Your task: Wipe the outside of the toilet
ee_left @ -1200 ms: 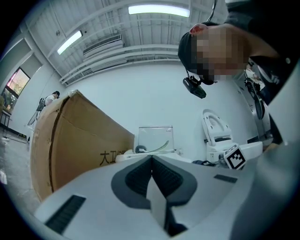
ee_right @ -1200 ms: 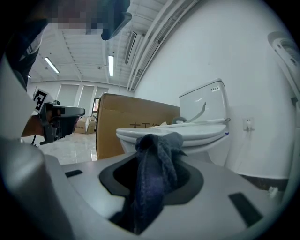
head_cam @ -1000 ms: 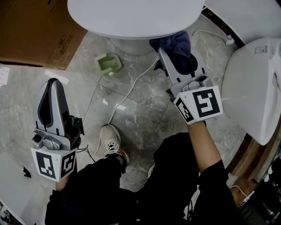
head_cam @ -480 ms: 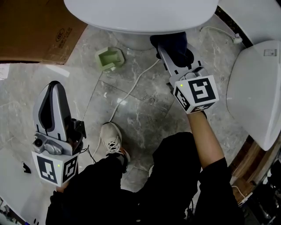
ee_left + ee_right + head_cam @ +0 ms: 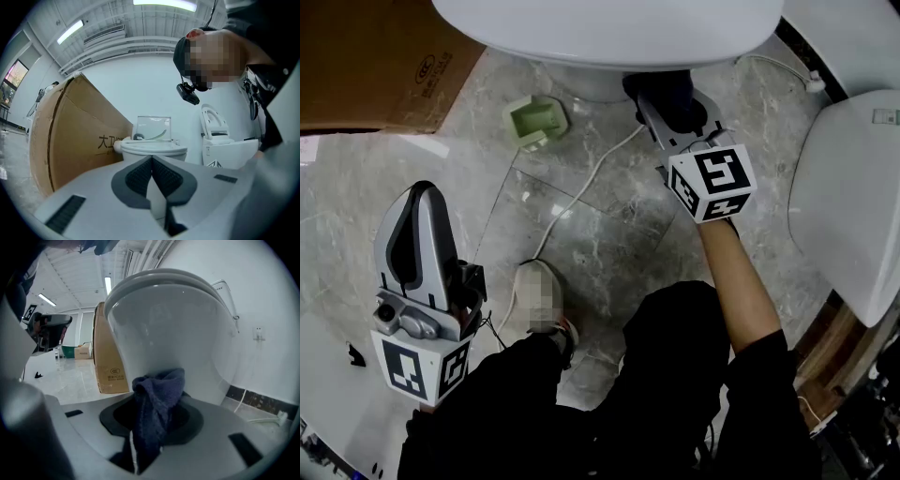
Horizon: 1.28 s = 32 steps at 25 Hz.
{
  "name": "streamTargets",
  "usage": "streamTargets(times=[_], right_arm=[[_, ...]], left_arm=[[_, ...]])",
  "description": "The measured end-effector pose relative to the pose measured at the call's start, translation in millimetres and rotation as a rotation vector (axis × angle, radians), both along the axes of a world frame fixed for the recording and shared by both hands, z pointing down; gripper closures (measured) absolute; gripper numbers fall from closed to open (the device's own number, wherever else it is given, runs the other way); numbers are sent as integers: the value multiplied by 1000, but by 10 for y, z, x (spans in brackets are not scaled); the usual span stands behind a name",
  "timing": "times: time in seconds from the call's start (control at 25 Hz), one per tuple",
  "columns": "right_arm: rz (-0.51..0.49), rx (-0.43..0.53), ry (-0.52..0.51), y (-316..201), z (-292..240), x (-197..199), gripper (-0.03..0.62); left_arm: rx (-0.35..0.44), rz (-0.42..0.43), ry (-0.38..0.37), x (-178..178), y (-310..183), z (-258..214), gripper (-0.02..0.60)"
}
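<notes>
Reaching further in than a second ago, the right gripper [image 5: 668, 111] [image 5: 154, 414] has its fingers clamped on the dark blue cloth [image 5: 667, 86] [image 5: 158, 392]. The cloth sits right at the lower outer wall of the toilet [image 5: 609, 33] [image 5: 180, 329], under the bowl's overhang, and less of it shows from the head view than before. Left gripper [image 5: 416, 208] [image 5: 151, 174] holds about the same spot over the marble floor [image 5: 609, 244], well apart from the toilet, fingers closed together on nothing.
</notes>
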State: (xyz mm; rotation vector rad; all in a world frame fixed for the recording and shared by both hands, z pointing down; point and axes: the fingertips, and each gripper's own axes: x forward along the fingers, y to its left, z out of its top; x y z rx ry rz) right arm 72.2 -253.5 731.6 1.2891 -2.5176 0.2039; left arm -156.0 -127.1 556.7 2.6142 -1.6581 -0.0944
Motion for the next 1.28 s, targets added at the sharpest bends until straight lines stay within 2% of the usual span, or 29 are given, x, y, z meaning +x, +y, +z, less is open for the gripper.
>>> streamTargets(times=[0.52, 0.72, 1.28], right_arm=[[23, -180, 50, -110, 853, 8, 459], [40, -270, 35, -145, 1201, 17, 457], [76, -539, 119, -153, 2135, -8, 457]], left_arm=[[-24, -1, 16, -126, -63, 117, 572], [-35, 4, 19, -146, -98, 164, 572], [-55, 0, 33, -204, -102, 242, 572]])
